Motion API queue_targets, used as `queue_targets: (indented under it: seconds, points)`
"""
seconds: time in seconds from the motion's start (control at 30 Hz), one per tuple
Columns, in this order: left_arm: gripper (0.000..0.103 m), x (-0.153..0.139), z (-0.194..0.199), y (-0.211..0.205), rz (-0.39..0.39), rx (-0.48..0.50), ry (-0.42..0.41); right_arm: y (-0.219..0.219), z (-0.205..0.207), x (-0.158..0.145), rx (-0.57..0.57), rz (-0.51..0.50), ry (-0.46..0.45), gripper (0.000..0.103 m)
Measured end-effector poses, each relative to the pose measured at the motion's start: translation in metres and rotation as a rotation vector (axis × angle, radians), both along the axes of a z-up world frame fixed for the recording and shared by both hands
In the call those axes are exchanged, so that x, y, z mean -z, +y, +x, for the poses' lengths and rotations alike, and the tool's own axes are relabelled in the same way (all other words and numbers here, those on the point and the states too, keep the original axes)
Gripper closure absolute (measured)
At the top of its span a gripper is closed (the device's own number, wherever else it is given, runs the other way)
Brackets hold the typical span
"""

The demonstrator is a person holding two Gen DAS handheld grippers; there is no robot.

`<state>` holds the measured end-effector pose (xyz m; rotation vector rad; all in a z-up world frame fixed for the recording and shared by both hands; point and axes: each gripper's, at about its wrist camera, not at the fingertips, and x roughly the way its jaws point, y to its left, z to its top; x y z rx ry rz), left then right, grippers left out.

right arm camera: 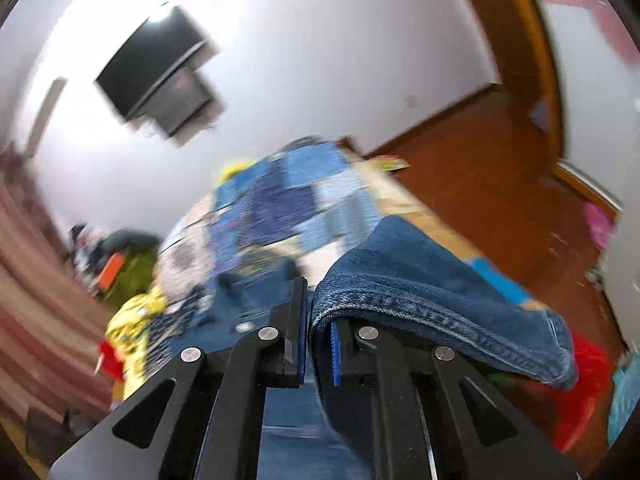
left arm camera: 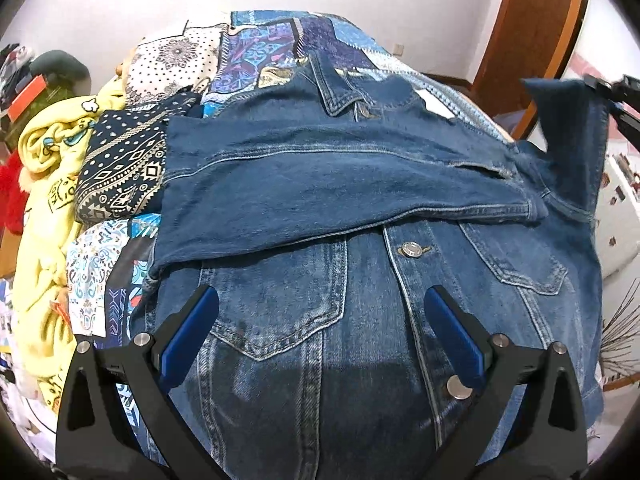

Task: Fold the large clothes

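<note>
The denim jacket [left arm camera: 360, 280] lies front-up on the patchwork bedspread [left arm camera: 272, 52], one sleeve [left arm camera: 320, 184] folded flat across the chest, collar toward the far wall. The left gripper [left arm camera: 320, 320] hovers over the lower front panel, jaws wide apart, holding nothing; a chest pocket and the button placket lie between its blue pads. The right gripper [right arm camera: 318, 332] has its jaws clamped on the edge of the other sleeve [right arm camera: 420, 284], lifted off the bed at the jacket's right side; the right wrist view is blurred. A yellow garment [left arm camera: 44, 208] and a folded patterned cloth [left arm camera: 124, 168] sit beside the jacket's left.
</note>
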<state>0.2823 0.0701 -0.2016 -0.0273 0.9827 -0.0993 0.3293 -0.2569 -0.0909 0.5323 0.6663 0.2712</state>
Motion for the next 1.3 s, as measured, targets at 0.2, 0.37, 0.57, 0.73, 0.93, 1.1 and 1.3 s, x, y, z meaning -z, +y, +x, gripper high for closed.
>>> queue_targets:
  seconds: [0.2,0.37,0.57,0.73,0.93,1.1,1.3]
  points:
    - [0.000,-0.005,-0.008,0.008,-0.006,-0.020,-0.015,0.095,0.009,0.032,-0.225,-0.022,0.063,0.095]
    - [0.000,-0.005,-0.014,0.015,0.003,-0.032,-0.016,0.145,0.006,0.086,-0.362,-0.087,0.204,0.094]
    - [0.000,-0.007,-0.013,0.016,0.008,-0.045,-0.013,0.165,0.002,0.117,-0.451,-0.206,0.301,0.091]
    - [0.000,-0.015,-0.007,0.000,0.026,-0.021,-0.029,0.153,-0.009,0.112,-0.531,-0.216,0.349,0.085]
    - [0.000,-0.033,0.011,-0.042,0.078,0.057,-0.060,0.114,-0.029,0.100,-0.488,-0.156,0.329,0.062]
    - [0.000,-0.050,0.035,-0.085,0.076,0.151,-0.086,0.074,-0.041,0.084,-0.365,-0.231,0.259,0.060]
    - [0.000,-0.054,0.069,-0.147,0.090,0.277,-0.090,0.035,-0.044,0.074,-0.218,-0.323,0.211,0.051]
